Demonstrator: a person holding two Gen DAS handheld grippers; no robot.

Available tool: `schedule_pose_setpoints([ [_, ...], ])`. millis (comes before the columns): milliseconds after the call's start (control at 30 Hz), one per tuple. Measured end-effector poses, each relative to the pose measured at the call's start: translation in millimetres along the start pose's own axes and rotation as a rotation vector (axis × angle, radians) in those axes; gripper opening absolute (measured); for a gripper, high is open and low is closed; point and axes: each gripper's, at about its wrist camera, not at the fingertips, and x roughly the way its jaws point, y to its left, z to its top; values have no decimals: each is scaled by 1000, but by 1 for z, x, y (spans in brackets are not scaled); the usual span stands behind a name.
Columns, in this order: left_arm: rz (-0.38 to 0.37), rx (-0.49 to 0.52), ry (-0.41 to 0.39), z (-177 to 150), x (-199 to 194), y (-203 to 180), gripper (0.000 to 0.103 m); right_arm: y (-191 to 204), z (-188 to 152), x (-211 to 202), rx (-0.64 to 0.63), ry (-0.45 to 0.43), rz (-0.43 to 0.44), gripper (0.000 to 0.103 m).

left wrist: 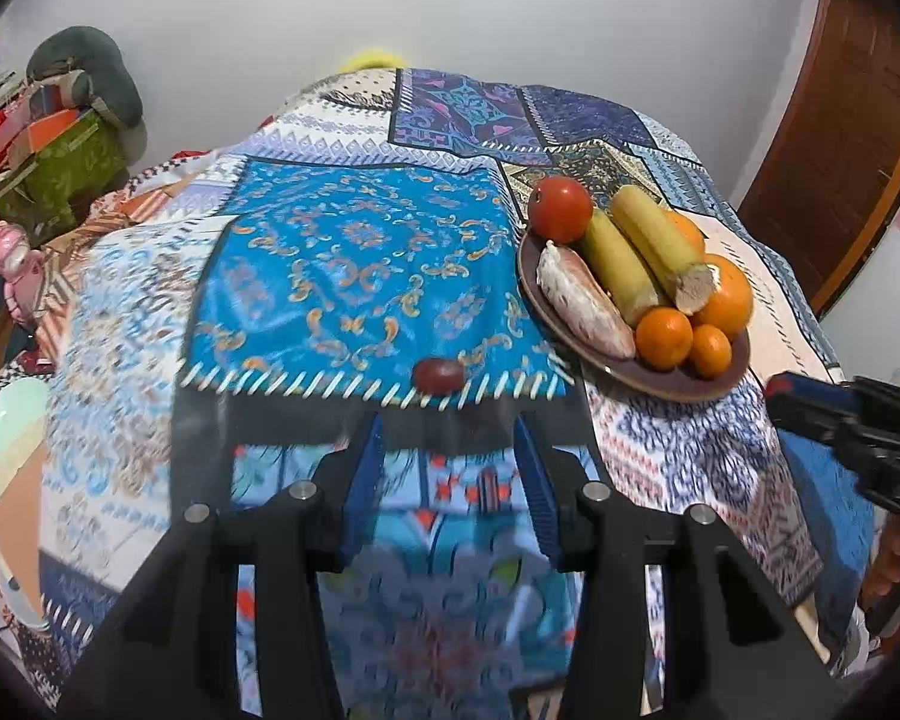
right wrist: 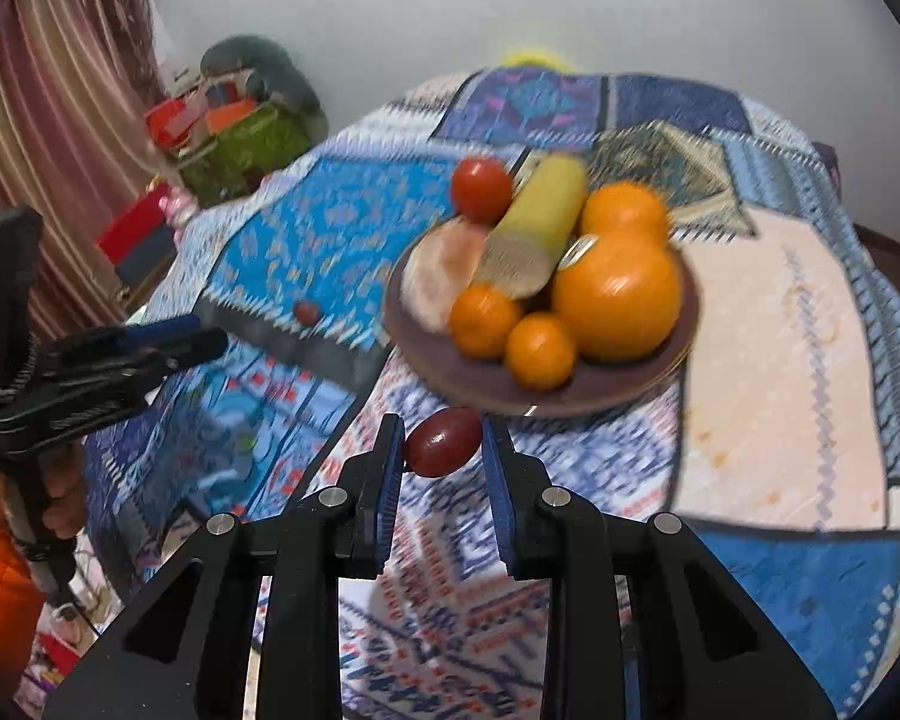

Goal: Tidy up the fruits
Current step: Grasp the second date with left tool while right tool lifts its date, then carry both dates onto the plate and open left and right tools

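A brown plate (left wrist: 678, 381) (right wrist: 492, 387) holds a tomato (left wrist: 561, 209), two bananas (left wrist: 657, 246), a pale pink fruit (left wrist: 582, 300) and several oranges (right wrist: 615, 300). My right gripper (right wrist: 442, 441) is shut on a small dark red fruit (right wrist: 442, 443), just in front of the plate's near rim. A second small dark red fruit (left wrist: 438, 375) (right wrist: 307, 312) lies on the patterned cloth left of the plate. My left gripper (left wrist: 450, 438) is open and empty, just short of that fruit.
The blue patchwork cloth (left wrist: 354, 252) covers the table. A pale plate (left wrist: 6, 450) sits at the far left edge. Cluttered boxes and a green bag (left wrist: 60, 168) stand beyond the table's left side. A wooden door (left wrist: 840, 138) is at the right.
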Motion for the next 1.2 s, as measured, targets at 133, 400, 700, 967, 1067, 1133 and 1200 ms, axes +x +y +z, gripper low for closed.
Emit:
schedule_pose_setpoints([
  [133, -1, 22, 21, 10, 24, -3, 45, -9, 8, -5, 3, -31, -20, 24],
  [400, 11, 15, 68, 19, 58, 4, 45, -26, 10, -1, 24, -36, -25, 24],
  [700, 36, 5, 73, 20, 69, 7, 30, -39, 6, 1, 43, -27, -30, 24],
  [967, 18, 57, 48, 22, 46, -15, 30, -49, 5, -6, 50, -34, -56, 24],
  [1067, -9, 84, 22, 26, 34, -31, 30, -52, 6, -7, 53, -39, -61, 24],
  [1133, -32, 101, 10, 27, 28, -42, 30, -53, 7, -8, 54, -42, -64, 24],
  [1200, -52, 122, 0, 28, 25, -54, 30, -55, 9, -7, 53, -45, -66, 24],
])
